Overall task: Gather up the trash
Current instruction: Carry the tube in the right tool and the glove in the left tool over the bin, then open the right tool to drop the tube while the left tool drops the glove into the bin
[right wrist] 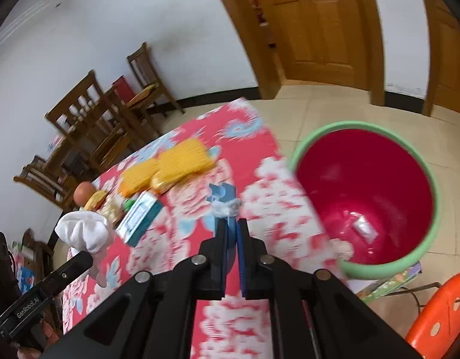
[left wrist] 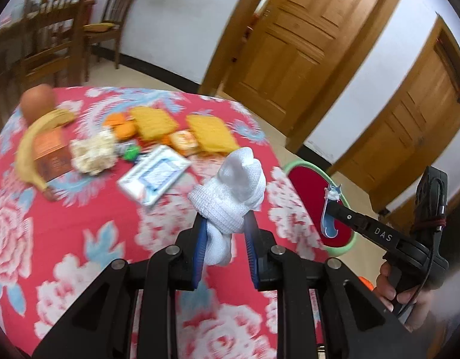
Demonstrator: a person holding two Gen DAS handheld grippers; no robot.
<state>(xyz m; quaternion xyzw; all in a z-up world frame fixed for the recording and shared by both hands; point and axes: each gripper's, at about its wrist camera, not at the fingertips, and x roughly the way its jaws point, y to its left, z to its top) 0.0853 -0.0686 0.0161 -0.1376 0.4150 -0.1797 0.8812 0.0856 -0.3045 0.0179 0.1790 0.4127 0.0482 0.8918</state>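
Observation:
My left gripper (left wrist: pixel 225 220) is shut on a crumpled white cloth wad (left wrist: pixel 232 185) and holds it above the red floral table (left wrist: pixel 80 224). In the right wrist view the wad (right wrist: pixel 83 230) sits at the tip of the left gripper (right wrist: pixel 84 254), low on the left. My right gripper (right wrist: pixel 231 224) is shut on a small blue plastic piece with a clear wrapper (right wrist: pixel 224 199); it also shows in the left wrist view (left wrist: pixel 330 206). A red bin with a green rim (right wrist: pixel 379 155) stands on the floor past the table's right edge, a white scrap (right wrist: pixel 363 227) at its bottom.
On the table lie a banana (left wrist: pixel 29 149), a round fruit (left wrist: pixel 38 101), a brown box (left wrist: pixel 53 155), crumpled paper (left wrist: pixel 93 152), a white packet (left wrist: pixel 155 173) and yellow packs (left wrist: pixel 209 133). An orange stool (right wrist: pixel 439 314) stands by the bin. Wooden chairs (right wrist: pixel 89 125) and doors (left wrist: pixel 292 39) are behind.

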